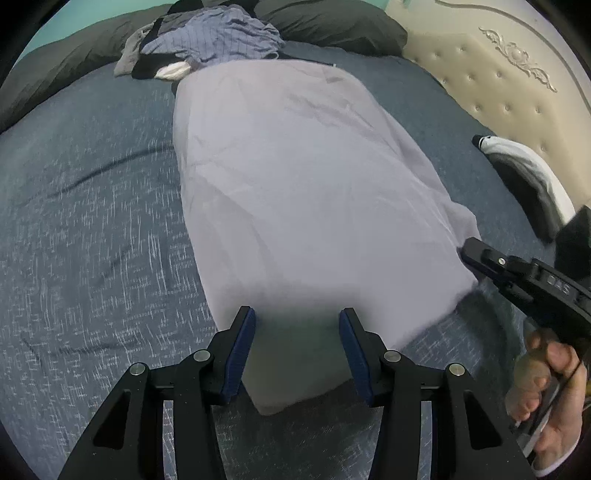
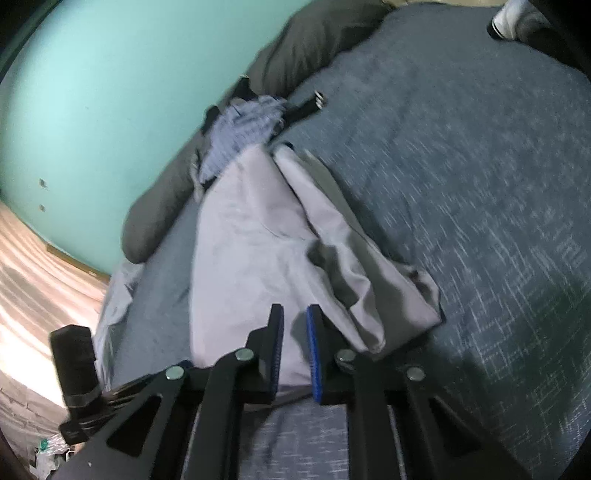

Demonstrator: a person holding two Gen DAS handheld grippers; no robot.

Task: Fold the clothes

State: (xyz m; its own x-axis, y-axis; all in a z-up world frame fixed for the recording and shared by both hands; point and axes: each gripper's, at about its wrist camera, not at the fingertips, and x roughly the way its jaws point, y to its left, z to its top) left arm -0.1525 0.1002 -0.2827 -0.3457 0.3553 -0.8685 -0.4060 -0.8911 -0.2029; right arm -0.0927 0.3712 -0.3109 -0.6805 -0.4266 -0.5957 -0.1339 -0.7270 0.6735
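Observation:
A light grey garment lies spread lengthwise on the blue-grey bed. Its right side is folded over in loose creases. My left gripper is wide open over the garment's near corner, and cloth shows between its blue pads without being pinched. My right gripper is at the garment's near right edge, with its jaws drawn to a narrow gap and cloth in that gap. In the left wrist view the right gripper touches the cloth's edge, held by a hand.
A heap of clothes, striped blue on top, sits at the garment's far end against dark pillows. A black and white garment lies by the padded headboard. A teal wall and floor lie beyond the bed's left edge.

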